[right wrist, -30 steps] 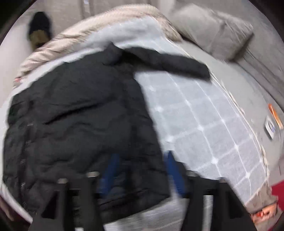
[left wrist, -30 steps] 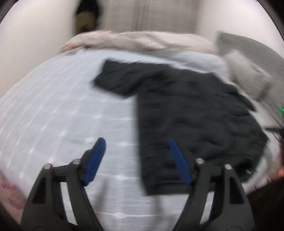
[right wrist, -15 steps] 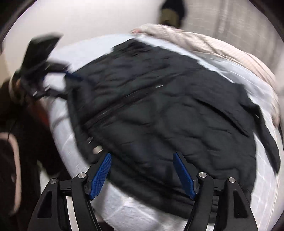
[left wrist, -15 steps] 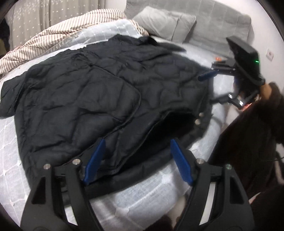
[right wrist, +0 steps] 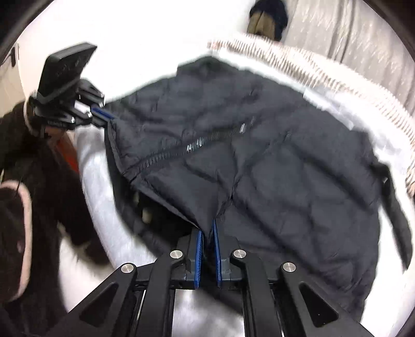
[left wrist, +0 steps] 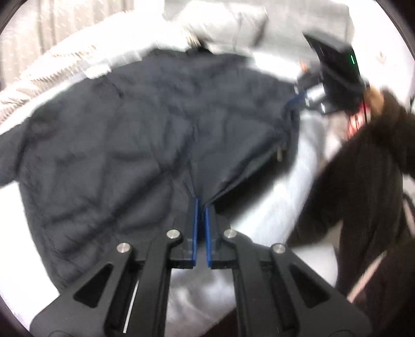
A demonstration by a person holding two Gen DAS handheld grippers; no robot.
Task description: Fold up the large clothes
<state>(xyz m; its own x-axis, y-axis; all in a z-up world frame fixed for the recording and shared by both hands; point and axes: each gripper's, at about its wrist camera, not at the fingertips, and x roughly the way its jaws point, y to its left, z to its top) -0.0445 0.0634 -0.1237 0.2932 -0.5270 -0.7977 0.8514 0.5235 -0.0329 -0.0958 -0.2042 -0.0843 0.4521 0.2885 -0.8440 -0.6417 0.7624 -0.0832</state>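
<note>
A large black quilted jacket [left wrist: 145, 124] lies spread on a white bed [left wrist: 262, 202], zipper partly open; it also shows in the right wrist view [right wrist: 285, 166]. My left gripper [left wrist: 201, 204] is shut on the jacket's bottom hem, blue pads pinching the fabric. My right gripper [right wrist: 206, 230] is shut on the hem at the jacket's other front corner. Each gripper shows in the other's view, the right gripper [left wrist: 298, 99] at the upper right and the left gripper [right wrist: 102, 114] at the upper left, both pinching the jacket's edge.
A striped blanket [right wrist: 311, 70] is bunched at the far side of the bed. Grey pillows [left wrist: 228, 23] lie at the headboard end. The person's dark sleeve and body [left wrist: 368, 181] stand close to the bed's near edge. A curtain [right wrist: 350, 28] hangs behind.
Both grippers were open above the jacket half a second ago; both have now shut on its hem, one at each front corner, and the hem is lifted a little.
</note>
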